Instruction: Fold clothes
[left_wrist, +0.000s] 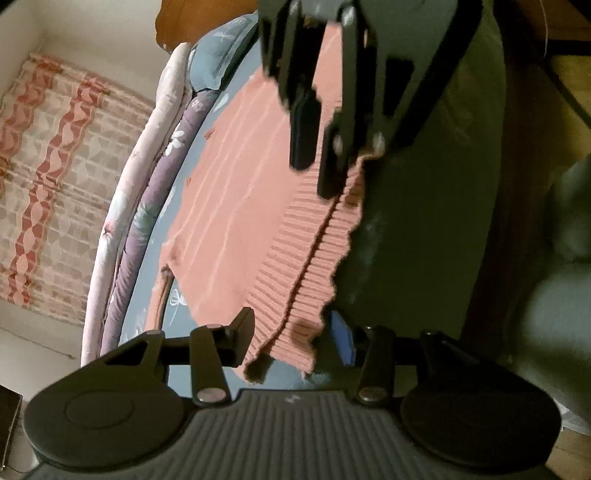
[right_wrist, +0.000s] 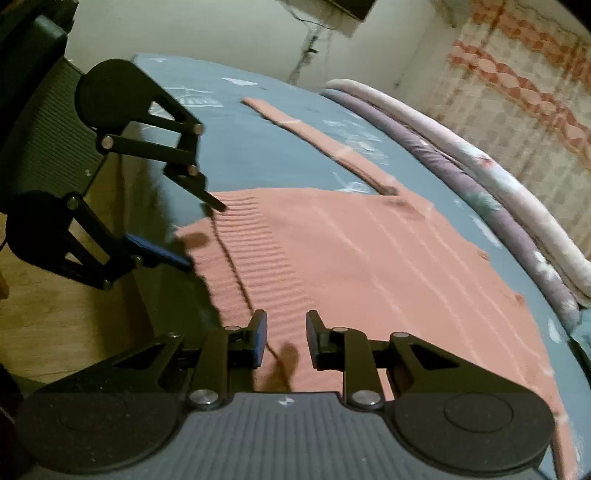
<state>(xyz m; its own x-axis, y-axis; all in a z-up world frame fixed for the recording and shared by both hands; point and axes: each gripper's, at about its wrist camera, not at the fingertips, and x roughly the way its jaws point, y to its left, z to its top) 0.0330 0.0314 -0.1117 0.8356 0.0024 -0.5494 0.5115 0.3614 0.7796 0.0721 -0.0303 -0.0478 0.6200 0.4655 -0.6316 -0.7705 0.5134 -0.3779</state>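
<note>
Pink knit sweater (right_wrist: 332, 266) lies spread flat on a blue-grey patterned bedsheet (right_wrist: 258, 147), its ribbed hem (right_wrist: 258, 254) along the near-left edge of the bed and one sleeve (right_wrist: 317, 136) stretched toward the far side. Rolled quilts (right_wrist: 498, 206), one purple and one pale, lie along the right edge of the bed, before a patterned curtain (right_wrist: 524, 92).

Left gripper (right_wrist: 207, 234) sits at the far-left corner of the hem. Its jaws straddle the hem edge with a gap between them; one finger tip lies on the ribbing, the blue-padded finger (right_wrist: 159, 253) just beside the cloth edge. Whether the pads press the fabric cannot be told; no lifted cloth shows.

Right gripper (right_wrist: 286, 339) is released, jaws apart, nothing between them. It hovers over the near part of the hem, its shadow falling on the knit just below the fingertips.

Wooden floor (right_wrist: 55, 325) shows left of the bed.
</note>
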